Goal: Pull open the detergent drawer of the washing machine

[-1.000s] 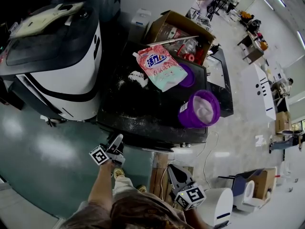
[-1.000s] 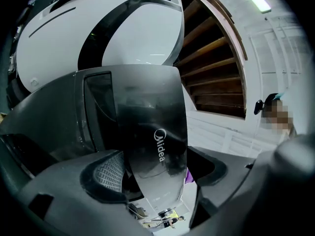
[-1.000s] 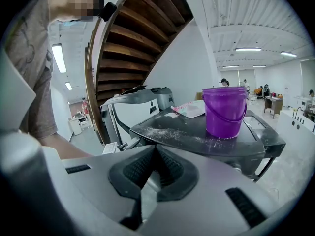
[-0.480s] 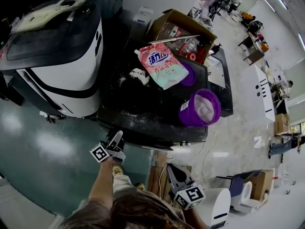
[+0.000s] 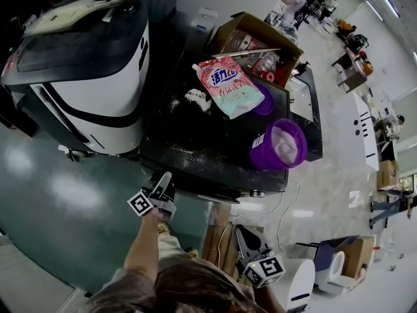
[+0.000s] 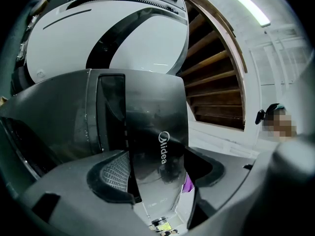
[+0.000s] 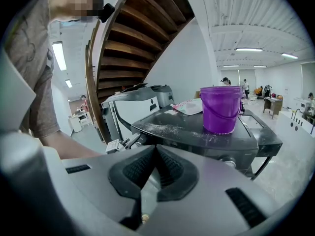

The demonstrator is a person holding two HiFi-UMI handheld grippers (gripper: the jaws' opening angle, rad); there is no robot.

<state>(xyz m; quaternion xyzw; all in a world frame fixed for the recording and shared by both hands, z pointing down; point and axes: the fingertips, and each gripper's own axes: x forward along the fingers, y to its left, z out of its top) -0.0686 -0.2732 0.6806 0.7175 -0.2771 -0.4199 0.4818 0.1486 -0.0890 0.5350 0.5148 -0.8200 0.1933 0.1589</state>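
The dark washing machine (image 5: 202, 149) stands in the middle of the head view, its top dusted with white powder. My left gripper (image 5: 163, 182) is at the machine's front left corner, pointing at the front panel. In the left gripper view the glossy dark drawer front (image 6: 147, 132) with a Midea logo fills the gap between the jaws of my left gripper (image 6: 157, 173). These jaws stand wide and have just been closing, with the panel between them. My right gripper (image 5: 242, 235) hangs lower and nearer the person. It shows shut and empty in the right gripper view (image 7: 153, 156).
A purple bucket (image 5: 277, 145) and a pink detergent pouch (image 5: 228, 87) sit on the machine's top. A white and black machine (image 5: 91, 90) stands close on the left. An open cardboard box (image 5: 260, 44) is behind. A wooden staircase (image 6: 216, 73) rises nearby.
The head view has shifted a little. Both grippers keep their places; the left one stays at the machine's front left corner.
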